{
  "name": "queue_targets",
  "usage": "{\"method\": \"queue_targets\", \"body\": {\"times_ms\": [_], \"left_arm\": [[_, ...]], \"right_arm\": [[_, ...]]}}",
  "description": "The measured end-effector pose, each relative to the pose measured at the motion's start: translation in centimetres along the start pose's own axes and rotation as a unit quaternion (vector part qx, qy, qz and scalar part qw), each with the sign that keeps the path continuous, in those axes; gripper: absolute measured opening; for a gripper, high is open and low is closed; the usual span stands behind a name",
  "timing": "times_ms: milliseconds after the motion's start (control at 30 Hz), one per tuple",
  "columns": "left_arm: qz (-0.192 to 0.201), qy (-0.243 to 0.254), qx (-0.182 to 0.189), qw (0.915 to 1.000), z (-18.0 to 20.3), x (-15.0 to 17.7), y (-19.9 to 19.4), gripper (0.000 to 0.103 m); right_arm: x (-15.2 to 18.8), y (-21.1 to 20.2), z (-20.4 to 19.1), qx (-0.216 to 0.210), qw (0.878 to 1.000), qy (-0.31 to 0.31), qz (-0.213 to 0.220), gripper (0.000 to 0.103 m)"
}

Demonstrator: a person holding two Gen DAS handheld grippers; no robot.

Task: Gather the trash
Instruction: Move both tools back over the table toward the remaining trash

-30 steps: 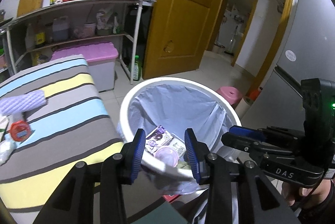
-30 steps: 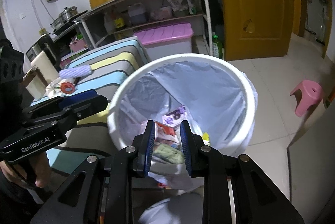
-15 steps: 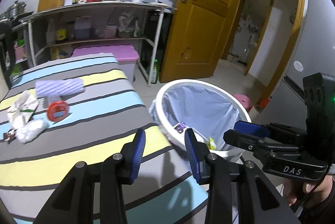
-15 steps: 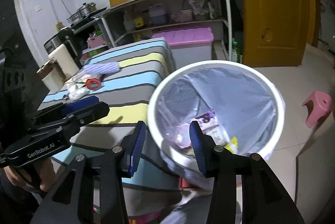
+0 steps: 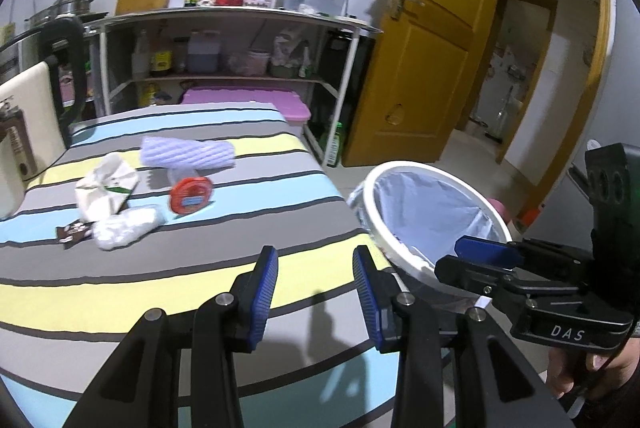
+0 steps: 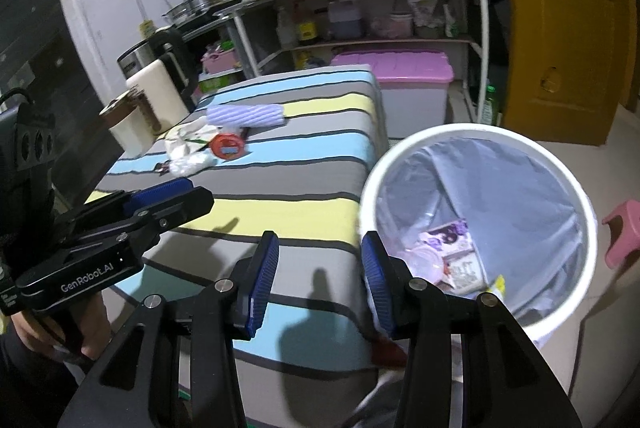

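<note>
In the left wrist view, the left hand-held gripper [image 5: 314,282] hangs over the striped bench [image 5: 168,280] with its jaws apart and nothing between them. Farther back on the bench lies the trash: a purple foam sleeve [image 5: 187,153], a red round lid [image 5: 190,197], crumpled white paper [image 5: 105,187], a white wad [image 5: 125,228] and a dark wrapper [image 5: 74,233]. The white bin [image 5: 400,252] stands just beside the bench's right edge. In the right wrist view, the right hand-held gripper [image 6: 319,278] is also parted and empty, over the bench edge beside the bin [image 6: 576,292]; the bin, lined with a pale bag, holds printed packets [image 6: 454,248]. The left hand-held gripper [image 6: 168,194] shows at left, held in a hand [image 6: 56,328].
</note>
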State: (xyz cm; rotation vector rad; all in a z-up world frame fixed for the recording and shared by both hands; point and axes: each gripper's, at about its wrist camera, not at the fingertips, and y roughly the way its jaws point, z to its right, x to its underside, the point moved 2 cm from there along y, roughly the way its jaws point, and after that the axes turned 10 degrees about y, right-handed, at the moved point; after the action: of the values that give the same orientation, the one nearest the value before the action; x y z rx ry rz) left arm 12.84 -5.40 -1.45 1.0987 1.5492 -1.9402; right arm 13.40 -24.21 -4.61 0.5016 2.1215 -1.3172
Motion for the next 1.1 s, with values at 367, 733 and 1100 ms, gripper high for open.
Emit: {"method": "queue_targets", "body": {"times_ms": [367, 733, 1100], "left_arm": [[0.006, -0.027, -0.041, 0.9988, -4.5, 0.8, -1.7, 0.039], [0.009, -0.056, -0.087, 0.9946, -9.6, 1.4, -2.6, 0.039], [0.002, -0.081, -0.104, 0.9913, -13.1, 2.0, -1.8, 0.039]], "right_arm": [[-0.8, 2.1, -3.8, -0.025, 0.999, -0.034, -0.015, 0.045], [-2.2, 4.9, -6.4, -0.038, 0.997, -0.056, -0.026, 0.054], [-3.8, 9.1, -8.6, -0.054, 0.996, -0.061, -0.045, 0.058]]}}
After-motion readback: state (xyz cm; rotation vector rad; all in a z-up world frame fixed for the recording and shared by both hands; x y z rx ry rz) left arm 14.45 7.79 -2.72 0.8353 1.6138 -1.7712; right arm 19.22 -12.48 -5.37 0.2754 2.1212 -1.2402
